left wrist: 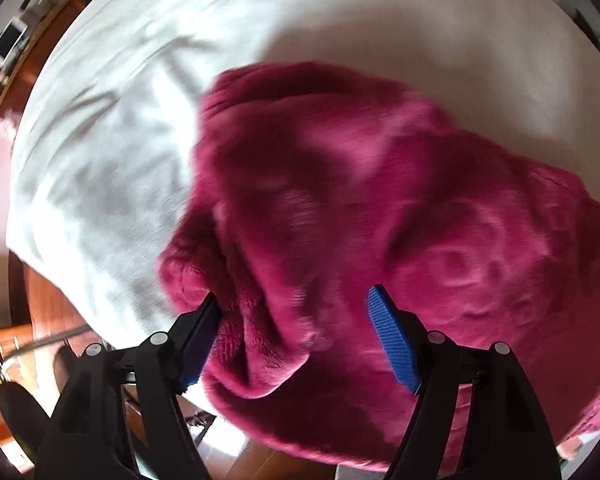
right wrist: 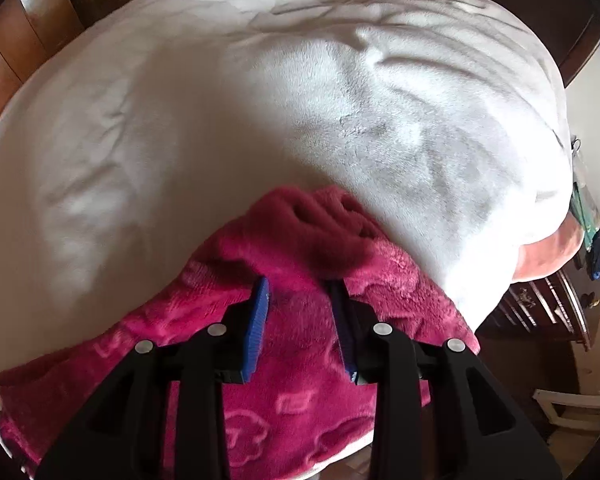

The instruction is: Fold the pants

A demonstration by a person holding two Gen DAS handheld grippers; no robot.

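Fuzzy magenta pants (left wrist: 360,184) lie bunched on a white bed (left wrist: 100,140). My left gripper (left wrist: 292,300) is wide open over the pants' near edge; a fold of fabric rests against the left blue pad (left wrist: 200,340), and the right pad (left wrist: 392,340) stands free. In the right wrist view the pants (right wrist: 204,320) lie at the bed's near edge. My right gripper (right wrist: 300,284) is open, its blue pads (right wrist: 256,332) set on either side of a raised fold of the fabric, not pinching it.
The white blanket (right wrist: 300,100) covers most of the bed. Wooden floor (left wrist: 40,312) and furniture lie at the left. A dark wooden dresser (right wrist: 552,300) stands at the right, with a pink pillow edge (right wrist: 548,252) beside it.
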